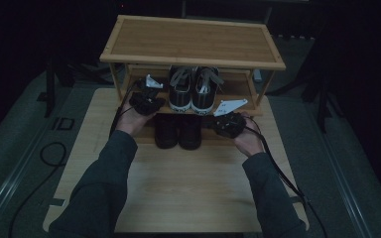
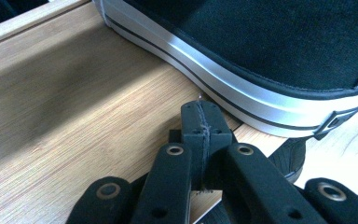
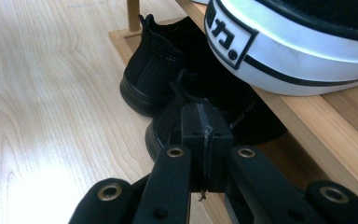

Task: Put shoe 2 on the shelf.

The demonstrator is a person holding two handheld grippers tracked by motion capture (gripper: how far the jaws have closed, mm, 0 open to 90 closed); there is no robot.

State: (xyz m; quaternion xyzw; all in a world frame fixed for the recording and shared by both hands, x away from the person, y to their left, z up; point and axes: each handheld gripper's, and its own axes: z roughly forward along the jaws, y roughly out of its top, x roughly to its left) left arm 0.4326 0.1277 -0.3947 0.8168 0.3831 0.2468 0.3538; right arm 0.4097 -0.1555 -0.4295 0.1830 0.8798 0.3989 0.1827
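Wooden rack (image 1: 129, 54), sneakers (image 1: 193, 91) just beyond both grippers' closed, empty fingers (image 2: 200, 123).

Table (image 1: 188, 198): I see pale wood with a bare top, filling the middle of my high view down to 6 o'clock.
Floor (image 1: 10, 148): I read it as grey carpet on both sides of the table, at 9 and 3 o'clock.
Floor cable (image 1: 49, 153): black, looped at 9 o'clock and trailing toward 7 o'clock.
Left stand (image 1: 50, 89): a dark upright at 10 o'clock.
Right stand (image 1: 322, 104): dark legs at 2 o'clock.
Room behind: too dark for me to tell.
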